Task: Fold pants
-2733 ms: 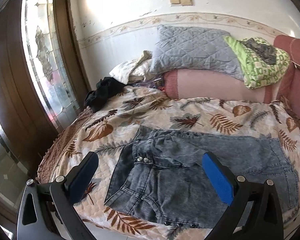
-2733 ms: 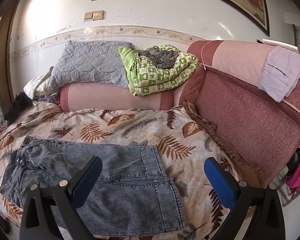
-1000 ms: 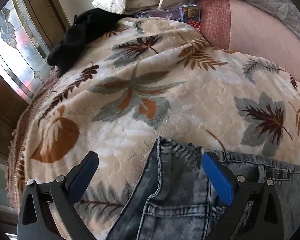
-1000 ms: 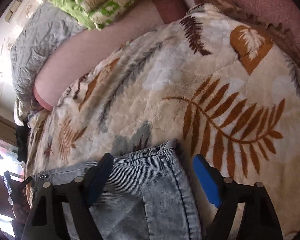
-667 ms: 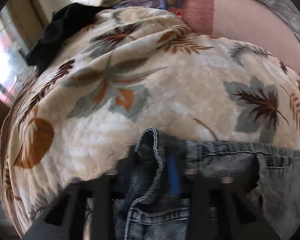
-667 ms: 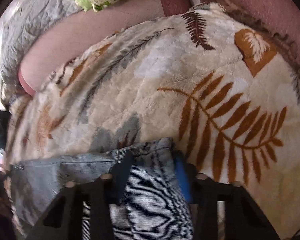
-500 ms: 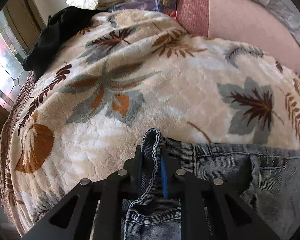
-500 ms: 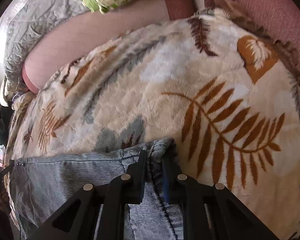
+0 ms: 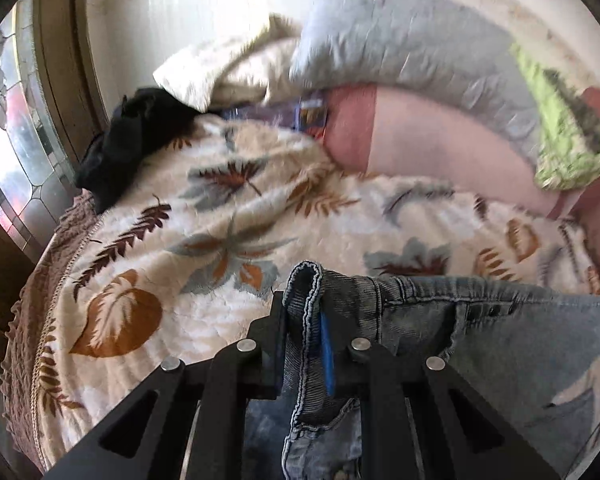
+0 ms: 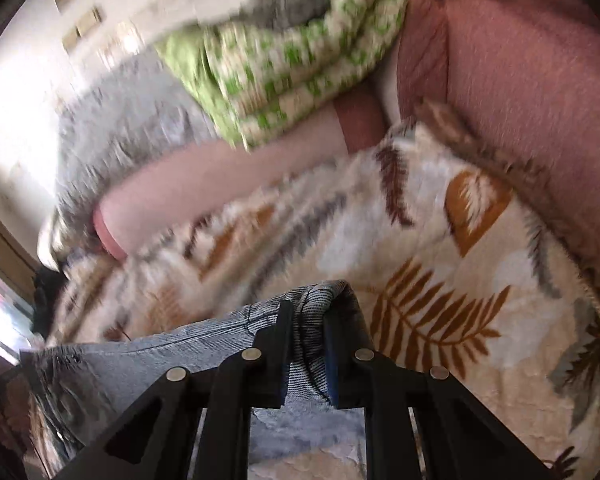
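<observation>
Both grippers now pinch the jeans' far edge

Open a second ago, the left gripper (image 9: 305, 344) and right gripper (image 10: 306, 354) have clamped the denim jeans (image 9: 480, 344) and raised them off the leaf-print blanket (image 9: 228, 216), ready to fold toward its near edge.

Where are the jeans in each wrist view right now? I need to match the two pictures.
Left wrist: the jeans fill the lower centre and right, their waistband corner pinched in the left tongs.
Right wrist: the jeans run from lower centre to lower left, their hem corner pinched in the right tongs.
Shared landmark: the green patterned quilt, upper right in the left view, top centre in the right.
</observation>
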`<state>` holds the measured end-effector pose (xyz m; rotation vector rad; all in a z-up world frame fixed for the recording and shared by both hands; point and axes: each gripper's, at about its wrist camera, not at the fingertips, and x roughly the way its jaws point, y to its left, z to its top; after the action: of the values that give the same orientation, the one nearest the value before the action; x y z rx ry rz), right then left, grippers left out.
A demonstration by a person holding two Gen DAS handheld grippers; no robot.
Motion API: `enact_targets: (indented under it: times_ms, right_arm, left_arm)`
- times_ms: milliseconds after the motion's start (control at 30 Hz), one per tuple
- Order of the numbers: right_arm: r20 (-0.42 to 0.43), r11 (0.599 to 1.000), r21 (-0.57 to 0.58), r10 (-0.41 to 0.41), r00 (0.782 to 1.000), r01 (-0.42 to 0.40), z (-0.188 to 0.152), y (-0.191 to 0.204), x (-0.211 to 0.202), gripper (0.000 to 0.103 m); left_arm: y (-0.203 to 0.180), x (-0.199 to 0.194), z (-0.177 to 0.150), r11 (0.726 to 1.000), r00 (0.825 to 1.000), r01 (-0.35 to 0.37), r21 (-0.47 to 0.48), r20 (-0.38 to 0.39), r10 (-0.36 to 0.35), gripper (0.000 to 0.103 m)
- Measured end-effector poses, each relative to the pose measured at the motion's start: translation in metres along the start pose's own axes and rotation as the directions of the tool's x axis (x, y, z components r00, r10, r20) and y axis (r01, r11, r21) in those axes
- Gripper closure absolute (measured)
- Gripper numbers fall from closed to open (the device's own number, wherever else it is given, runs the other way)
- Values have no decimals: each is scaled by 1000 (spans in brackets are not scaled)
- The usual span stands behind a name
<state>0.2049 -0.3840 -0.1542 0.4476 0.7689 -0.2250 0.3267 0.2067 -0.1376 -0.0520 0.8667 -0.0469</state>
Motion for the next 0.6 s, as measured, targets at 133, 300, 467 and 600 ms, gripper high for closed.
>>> enact_targets:
  times_ms: [133,300,467,600]
  right_arm:
    - [43,999,7,33,999,-34,-14,-4,-43,88]
    - [20,998,-6,66,998,-65,-73,-25,-88,88]
    - [-75,997,-2,72,995,-72,-151,-59,-110,88]
    - [-211,996,7,83,974,-84,-208,-90,-110,85]
  left_arm:
    - [10,-49,-32,999,998,35,-9,48,-35,88]
    - [32,-91,-102,999,998,45,-20,49,-44,88]
    - [49,-114,-187,1000,1000,26,-16,7,-25,88]
    - [55,-109,-244,1000,997,-14,-3,-70,13,88]
